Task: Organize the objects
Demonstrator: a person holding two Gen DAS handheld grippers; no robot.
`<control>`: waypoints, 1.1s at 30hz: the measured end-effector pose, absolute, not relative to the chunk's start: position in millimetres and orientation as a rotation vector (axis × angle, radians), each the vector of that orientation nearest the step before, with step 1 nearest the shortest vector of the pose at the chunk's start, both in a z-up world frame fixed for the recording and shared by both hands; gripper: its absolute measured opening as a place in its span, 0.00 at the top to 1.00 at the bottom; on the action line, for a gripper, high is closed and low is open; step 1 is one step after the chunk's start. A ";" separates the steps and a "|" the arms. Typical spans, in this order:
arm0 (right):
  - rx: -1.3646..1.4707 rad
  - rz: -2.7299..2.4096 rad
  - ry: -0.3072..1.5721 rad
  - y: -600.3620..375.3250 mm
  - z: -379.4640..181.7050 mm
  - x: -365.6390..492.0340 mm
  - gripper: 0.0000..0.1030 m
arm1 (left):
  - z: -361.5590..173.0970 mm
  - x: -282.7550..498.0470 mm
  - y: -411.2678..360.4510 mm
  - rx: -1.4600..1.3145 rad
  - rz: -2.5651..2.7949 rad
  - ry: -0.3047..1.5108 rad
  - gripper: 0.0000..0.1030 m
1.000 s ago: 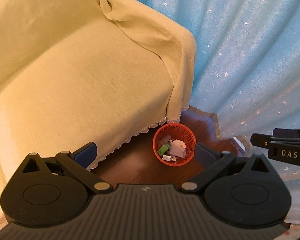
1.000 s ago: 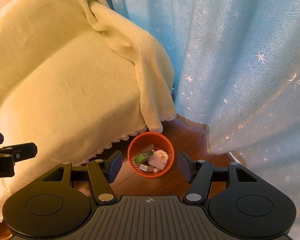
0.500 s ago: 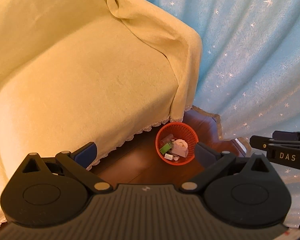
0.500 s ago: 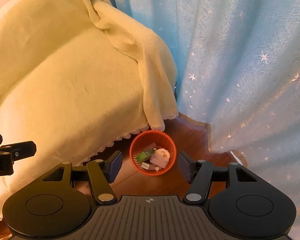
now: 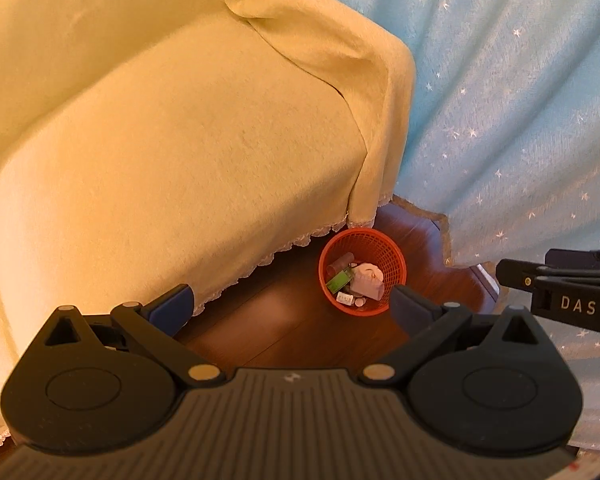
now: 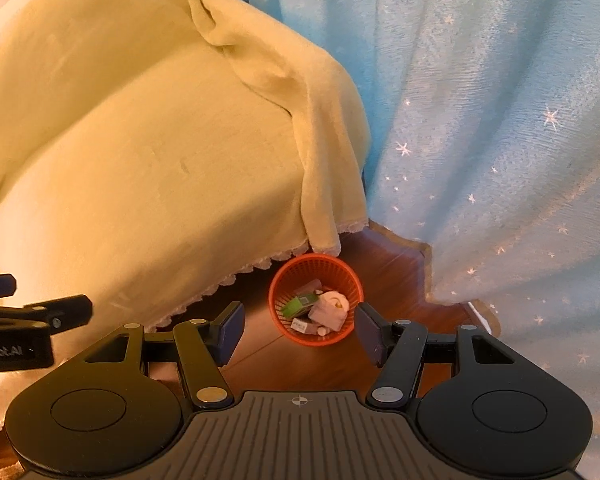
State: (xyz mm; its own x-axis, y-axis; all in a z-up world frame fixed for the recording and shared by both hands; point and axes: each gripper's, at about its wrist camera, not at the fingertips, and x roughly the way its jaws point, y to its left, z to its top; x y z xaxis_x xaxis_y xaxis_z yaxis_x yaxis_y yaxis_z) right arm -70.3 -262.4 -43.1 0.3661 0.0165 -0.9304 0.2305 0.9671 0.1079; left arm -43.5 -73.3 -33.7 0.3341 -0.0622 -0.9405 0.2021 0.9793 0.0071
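Objects [image 5: 358,282] lay heaped in an orange mesh basket [image 5: 394,258] on the wood floor [image 5: 260,320], lower centre of frame, right of the yellow-draped sofa [image 5: 160,140]: green box, pink carton, small bits. Left gripper [image 5: 292,304] and right gripper [image 6: 298,330] hung well above, both spread wide and empty. Sorting looked complete or paused; any next pick would need a long descent.

Yellow lace-trimmed sofa cover [image 5: 172,152] drapes sofa; blue star-print curtain [image 5: 500,100] hangs beside it; dark wood floor [image 5: 268,320] below.

Bare floor [image 5: 284,320] reaches the basket [image 5: 392,256], hemmed by sofa cover [image 5: 180,140] and curtain [image 5: 500,120].
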 end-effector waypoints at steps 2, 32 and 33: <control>0.233 -0.136 1.194 -259.6 -43.6 -69.7 0.44 | -35.4 -44.8 -73.4 0.134 -0.175 1.220 0.01; 0.204 -0.133 1.229 -248.5 -50.4 -64.8 0.44 | -46.0 -44.5 -65.1 0.109 -0.153 1.234 0.01; 0.204 -0.132 1.229 -248.6 -50.4 -64.8 0.44 | -46.1 -44.7 -64.5 0.109 -0.151 1.235 0.01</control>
